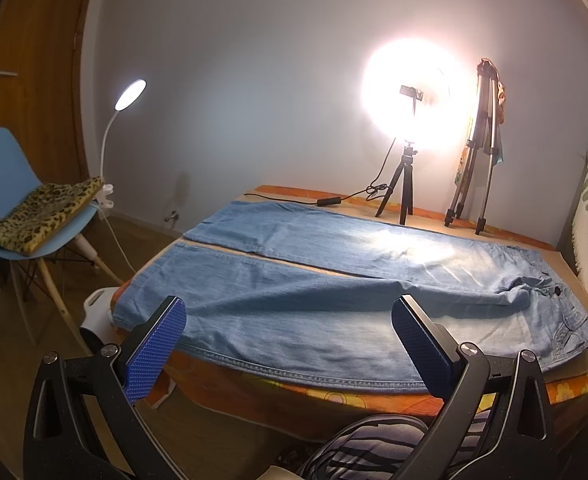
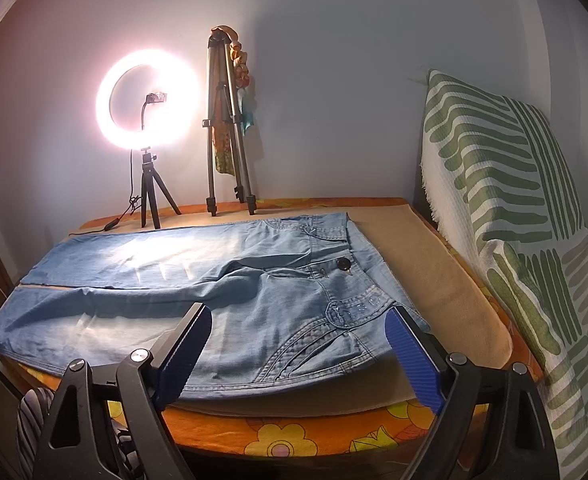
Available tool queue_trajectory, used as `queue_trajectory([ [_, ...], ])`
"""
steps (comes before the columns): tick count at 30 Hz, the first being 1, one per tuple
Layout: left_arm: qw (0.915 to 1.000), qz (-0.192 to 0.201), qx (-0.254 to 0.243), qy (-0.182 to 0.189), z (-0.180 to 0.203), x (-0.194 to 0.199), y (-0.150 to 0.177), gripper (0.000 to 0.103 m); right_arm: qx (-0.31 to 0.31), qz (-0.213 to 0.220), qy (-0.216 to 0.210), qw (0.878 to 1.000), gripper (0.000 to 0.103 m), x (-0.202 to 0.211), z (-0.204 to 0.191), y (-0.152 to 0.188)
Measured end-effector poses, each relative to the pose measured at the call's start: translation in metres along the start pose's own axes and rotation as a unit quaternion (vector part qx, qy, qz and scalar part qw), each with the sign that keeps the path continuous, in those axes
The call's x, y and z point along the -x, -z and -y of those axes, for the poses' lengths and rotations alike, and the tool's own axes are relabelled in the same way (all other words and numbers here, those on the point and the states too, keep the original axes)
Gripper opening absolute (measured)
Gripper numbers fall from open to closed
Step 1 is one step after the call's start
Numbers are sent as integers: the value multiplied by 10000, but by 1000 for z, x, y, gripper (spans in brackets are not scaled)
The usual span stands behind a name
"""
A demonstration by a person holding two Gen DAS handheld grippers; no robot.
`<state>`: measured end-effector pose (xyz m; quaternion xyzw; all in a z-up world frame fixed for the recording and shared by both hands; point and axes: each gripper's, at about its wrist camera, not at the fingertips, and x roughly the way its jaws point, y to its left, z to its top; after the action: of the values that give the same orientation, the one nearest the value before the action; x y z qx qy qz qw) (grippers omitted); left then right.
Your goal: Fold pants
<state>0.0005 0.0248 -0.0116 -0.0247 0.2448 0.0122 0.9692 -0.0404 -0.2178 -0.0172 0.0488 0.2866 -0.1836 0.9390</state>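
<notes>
Light blue denim pants [image 1: 314, 276] lie spread flat on the table, legs side by side toward the left, waist and dark button on the right. My left gripper [image 1: 289, 312] is open, hovering over the near leg's front seam, with nothing between its blue pads. In the right wrist view the same pants [image 2: 197, 280] fill the table, waistband and stitched pocket at the right. There my right gripper [image 2: 300, 324] also stands open, above the near hip and pocket area, holding nothing.
An orange flowered cover [image 2: 294, 436] and beige mat [image 2: 434, 280] lie under the pants. A lit ring light on a tripod [image 2: 149, 184] and a folded tripod [image 2: 227, 128] stand at the back. A green-striped cloth [image 2: 534, 220] hangs right. A blue chair [image 1: 9, 188] stands left.
</notes>
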Motion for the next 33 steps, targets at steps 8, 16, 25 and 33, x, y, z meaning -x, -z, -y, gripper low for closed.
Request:
queue_trajectory([
  [8, 10000, -2, -13, -1, 1, -1, -1, 102, -6, -1, 1, 10000, 90, 0, 0, 0],
  [16, 10000, -5, -28, -27, 1, -2, -1, 102, -15, -12, -32, 10000, 88, -1, 1, 1],
  [25, 10000, -3, 30, -25, -4, -4, 1, 102, 87, -13, -79, 9999, 87, -3, -4, 0],
  [33, 9999, -38, 91, 25, -10, -11, 4, 102, 158, -38, -186, 9997, 87, -9, -7, -1],
])
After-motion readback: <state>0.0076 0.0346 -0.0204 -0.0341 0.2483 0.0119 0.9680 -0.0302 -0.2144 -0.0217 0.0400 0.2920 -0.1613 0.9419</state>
